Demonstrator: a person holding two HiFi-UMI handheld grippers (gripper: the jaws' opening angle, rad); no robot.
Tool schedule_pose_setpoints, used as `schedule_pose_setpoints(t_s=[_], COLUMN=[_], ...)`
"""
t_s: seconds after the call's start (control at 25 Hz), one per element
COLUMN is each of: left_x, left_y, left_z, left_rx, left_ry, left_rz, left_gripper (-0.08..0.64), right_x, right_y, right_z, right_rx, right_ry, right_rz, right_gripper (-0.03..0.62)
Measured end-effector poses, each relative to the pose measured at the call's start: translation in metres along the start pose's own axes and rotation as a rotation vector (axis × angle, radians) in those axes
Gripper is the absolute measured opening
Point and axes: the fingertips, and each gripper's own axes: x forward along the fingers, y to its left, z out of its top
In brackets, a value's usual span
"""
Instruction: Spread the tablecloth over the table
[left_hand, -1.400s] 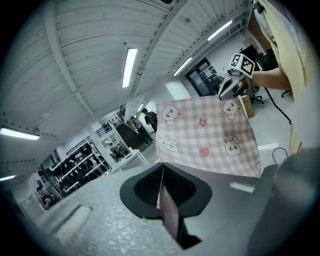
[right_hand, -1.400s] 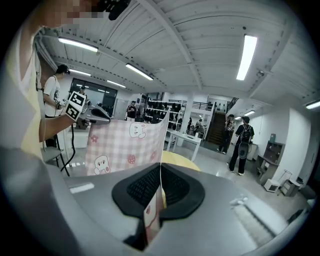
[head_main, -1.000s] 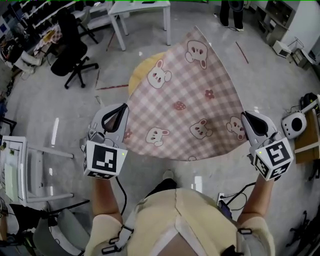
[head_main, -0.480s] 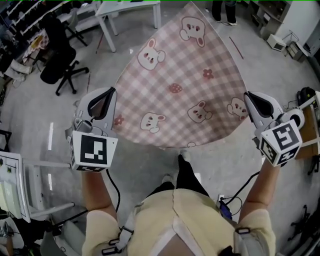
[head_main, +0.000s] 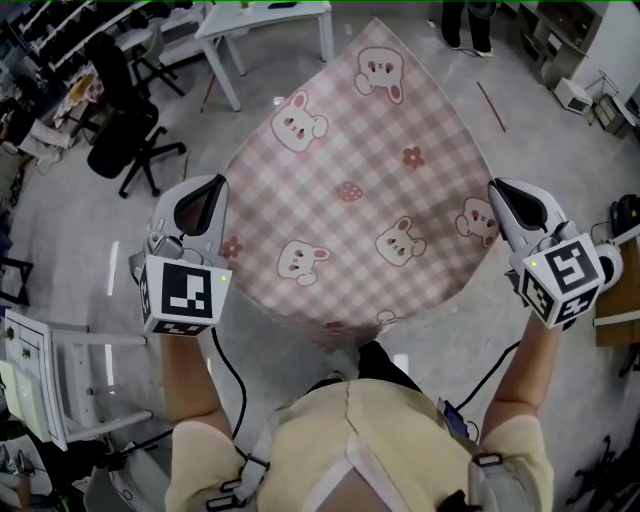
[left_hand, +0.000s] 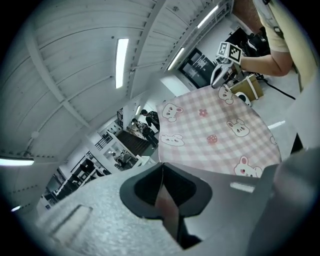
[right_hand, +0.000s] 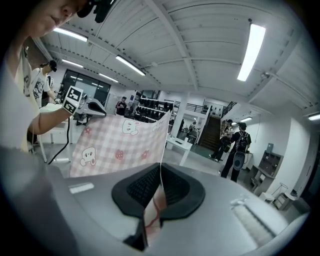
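The tablecloth (head_main: 360, 190), pink check printed with rabbits and strawberries, is held up in the air in front of the person, stretched between the two grippers. The left gripper (head_main: 213, 205) is clenched on the near left corner: in the left gripper view its jaws are pressed together with a thin fold of cloth pinched between them. The right gripper (head_main: 500, 205) grasps the near right corner the same way, a strip of cloth squeezed flat in its closed jaws. The near hem sags between the two grips, and the far corner lifts up and away from the person.

The raised cloth blocks the head view of whatever stands directly under it; only grey floor (head_main: 540, 110) shows around its edges. A white table (head_main: 265, 20) stands just past the far left side of the cloth, and a black office chair (head_main: 125, 130) sits on the floor to the left, apart from the cloth. A cable (head_main: 228, 375) trails down from the left gripper beside the person's arm. In the right gripper view a person with a backpack (right_hand: 239, 150) stands well beyond the cloth, near a staircase
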Motion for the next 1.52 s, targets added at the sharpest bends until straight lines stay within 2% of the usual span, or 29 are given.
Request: schedule_pose_setpoints(t_s=[0.32, 0.64, 0.88, 1.28, 1.52], left_x=[0.004, 0.0, 0.0, 0.005, 0.018], left_y=[0.01, 0.012, 0.012, 0.013, 0.014], left_z=[-0.005, 0.004, 0.003, -0.003, -0.011], left_rx=[0.014, 0.055, 0.072, 0.11, 0.121], left_ry=[-0.076, -0.105, -0.131, -0.098, -0.092], left_rz=[0.096, 0.182, 0.213, 0.226, 0.21], left_gripper=[0.015, 0.014, 0.011, 0.011, 0.011], right_x=[-0.004, -0.004, -0.005, 0.001, 0.007], right_y=[0.002, 0.0, 0.002, -0.008, -0.009], right_z=[0.008, 0.009, 0.01, 0.007, 0.01], right_rx=[-0.061, -0.111, -0.137, -0.132, -0.138], right_ry=[-0.111, -0.208, -0.24, -0.265, -0.241], right_rz=[-0.061, -0.063, -0.074, -0.074, -0.091], right_gripper=[0.011, 0.011, 0.011, 0.011, 0.011])
